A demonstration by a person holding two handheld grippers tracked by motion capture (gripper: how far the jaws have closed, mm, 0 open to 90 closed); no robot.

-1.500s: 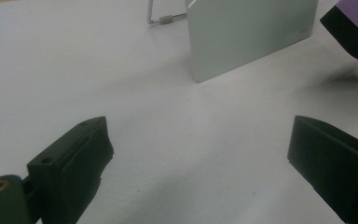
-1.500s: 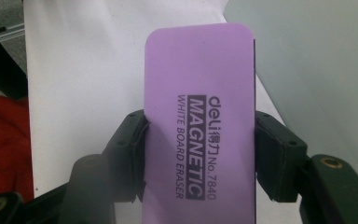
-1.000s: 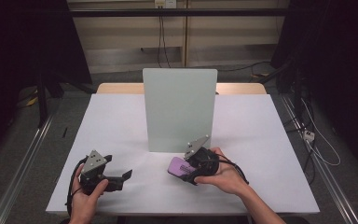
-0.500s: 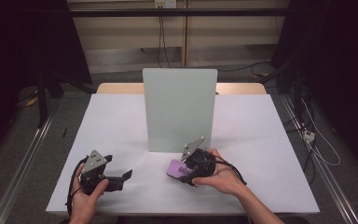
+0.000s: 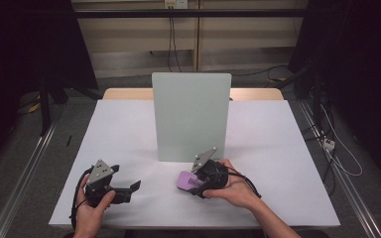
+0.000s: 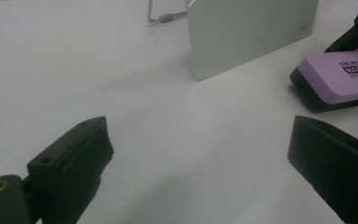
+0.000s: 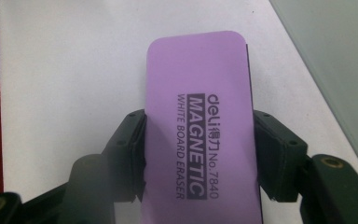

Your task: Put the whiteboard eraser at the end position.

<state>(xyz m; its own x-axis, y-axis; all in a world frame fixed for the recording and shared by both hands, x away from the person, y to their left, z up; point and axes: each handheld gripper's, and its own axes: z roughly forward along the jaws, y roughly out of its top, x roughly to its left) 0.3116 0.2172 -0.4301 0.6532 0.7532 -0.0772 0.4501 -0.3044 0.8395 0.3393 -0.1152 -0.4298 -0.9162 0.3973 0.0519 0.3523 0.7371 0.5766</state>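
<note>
1. Little has shifted since a second ago: the right gripper has only tipped a touch, its grey three-cornered plate now standing steeper, and the purple eraser sits at much the same spot on the table.
2. That right gripper pinches the flat purple rectangular whiteboard eraser across its width, one black jaw pressed on each long edge, as the right gripper view shows plainly.
3. Printed black lettering runs along the eraser's top face, and a black underside shows beneath the purple in the left gripper view.
4. From above, the eraser lies low over the white table, just in front of the pale grey-green upright board and near its right corner.
5. The left gripper rests near the table's front edge, well apart from the eraser, its jaws spread wide with nothing between them but bare tabletop.
6. A thin wire stand props the board from behind.
</note>
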